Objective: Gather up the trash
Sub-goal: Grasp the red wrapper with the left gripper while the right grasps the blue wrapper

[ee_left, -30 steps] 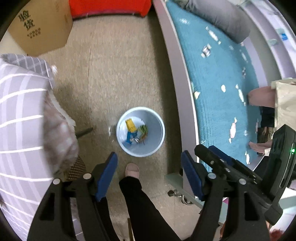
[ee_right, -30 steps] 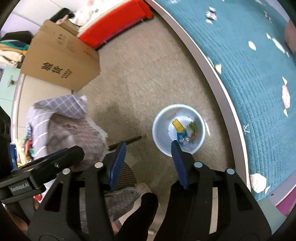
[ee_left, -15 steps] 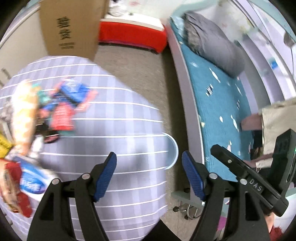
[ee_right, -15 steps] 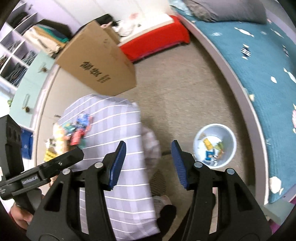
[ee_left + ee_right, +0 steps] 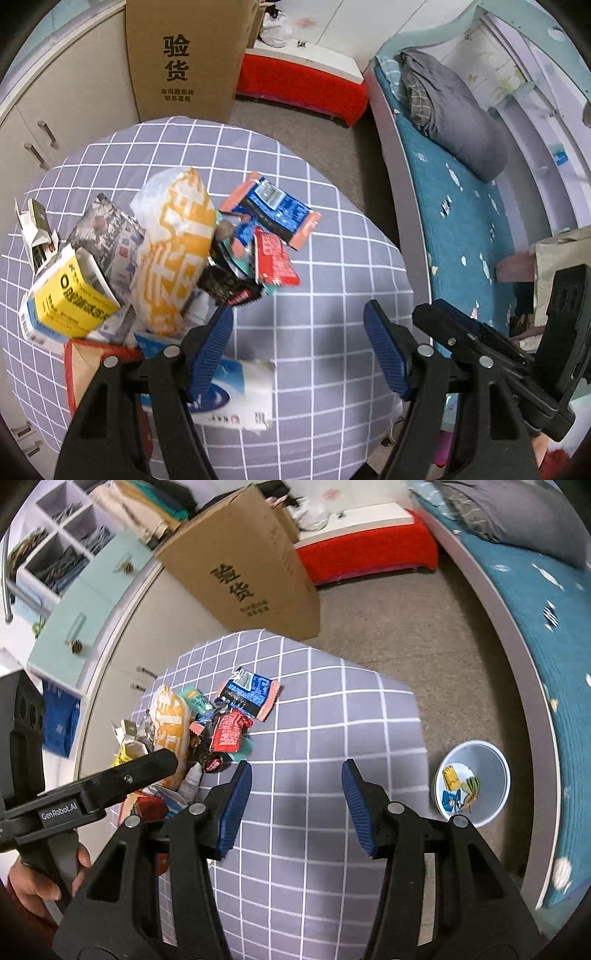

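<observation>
- Left gripper (image 5: 299, 347): jaws apart, holding nothing; trash pile (image 5: 177, 258) lies ahead-left on the checked cloth (image 5: 332, 295).
- Right gripper (image 5: 295, 805): gaping, empty (bin (image 5: 496, 771) sits to its right, on the floor).

Each gripper is a black plastic frame with two angular arms that carry triangular cut-outs and silver round screw heads at the pivots. The left gripper (image 5: 299, 350) fills the lower part of its view; its fingers (image 5: 212, 350) are faced with ribbed dark blue pads. The right gripper (image 5: 295, 805) at the bottom centre of its view is built alike, with the same blue ribbed pads (image 5: 358, 808). At the lower left of the right wrist view, a black bar bears white lettering "GenRobot.AI". A hand (image 5: 33, 886) grips its handle there, above a dark red sleeve edge.
</observation>
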